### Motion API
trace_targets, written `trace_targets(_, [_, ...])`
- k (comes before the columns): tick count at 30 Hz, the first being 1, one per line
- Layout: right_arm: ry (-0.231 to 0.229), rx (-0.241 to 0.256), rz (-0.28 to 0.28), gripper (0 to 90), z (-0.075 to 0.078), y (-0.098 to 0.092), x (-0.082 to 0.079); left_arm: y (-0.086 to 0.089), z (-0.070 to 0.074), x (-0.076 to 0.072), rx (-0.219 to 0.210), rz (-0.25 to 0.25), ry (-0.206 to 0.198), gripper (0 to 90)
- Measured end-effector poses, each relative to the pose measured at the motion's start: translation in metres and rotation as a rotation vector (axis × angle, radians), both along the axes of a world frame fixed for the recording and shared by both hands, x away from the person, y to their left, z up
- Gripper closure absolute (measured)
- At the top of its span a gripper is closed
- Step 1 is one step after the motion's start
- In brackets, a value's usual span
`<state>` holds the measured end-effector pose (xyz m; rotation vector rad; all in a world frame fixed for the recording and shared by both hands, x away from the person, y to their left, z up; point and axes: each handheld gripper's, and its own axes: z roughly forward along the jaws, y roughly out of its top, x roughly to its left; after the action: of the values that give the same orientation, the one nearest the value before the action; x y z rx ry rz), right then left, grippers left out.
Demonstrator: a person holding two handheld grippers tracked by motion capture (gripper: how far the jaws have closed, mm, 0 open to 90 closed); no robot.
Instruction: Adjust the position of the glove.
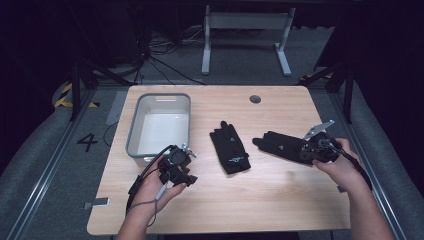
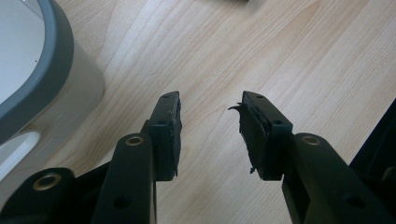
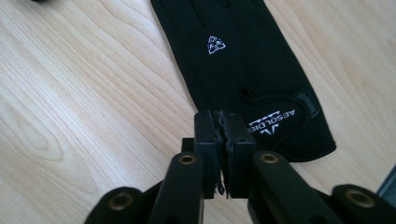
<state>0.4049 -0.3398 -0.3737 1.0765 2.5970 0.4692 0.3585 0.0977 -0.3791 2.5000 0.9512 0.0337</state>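
- Right gripper view: the right gripper (image 3: 223, 122) has its jaws pressed together, nothing visibly between the pads, tips over the cuff edge of the right glove (image 3: 243, 65).
- That glove lies flat on the table (image 3: 70, 116); in this view its long axis runs from the cuff, near the jaws, up and away to the fingers, which pass out of the top edge. A small white logo sits mid-back and white lettering on the cuff tab.
- High view: the right glove (image 1: 280, 145) lies with its long axis nearly left to right, fingertips to the left, cuff under the right gripper (image 1: 312, 150) at the table's right side.
- Left gripper view: the left gripper (image 2: 210, 126) is spread wide, bare wood between the pads, holding nothing. A frayed bit of padding hangs from one pad.
- High view: the left gripper (image 1: 177, 167) sits at the front left, just beside the near corner of the bin (image 1: 135, 130).
- Between the two grippers lies the left glove (image 1: 229, 147), well apart from the right glove, long axis running away from the person, fingers to the far side, cuff near.
- Nothing stands between the right glove and the bin except the left glove.
- The bin, white with a grey rim, stands at the left of the table and holds nothing.
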Motion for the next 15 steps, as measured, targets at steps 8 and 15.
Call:
trace_targets(8, [-0.003,0.038,0.034,78.3,0.004,0.009,-0.002,-0.002,0.002,-0.003,-0.003,0.001,0.000,57.5])
trace_targets(15, [-0.038,0.111,0.069,85.4,0.012,0.019,0.005,-0.001,0.005,-0.005,0.006,0.015,0.000,55.6])
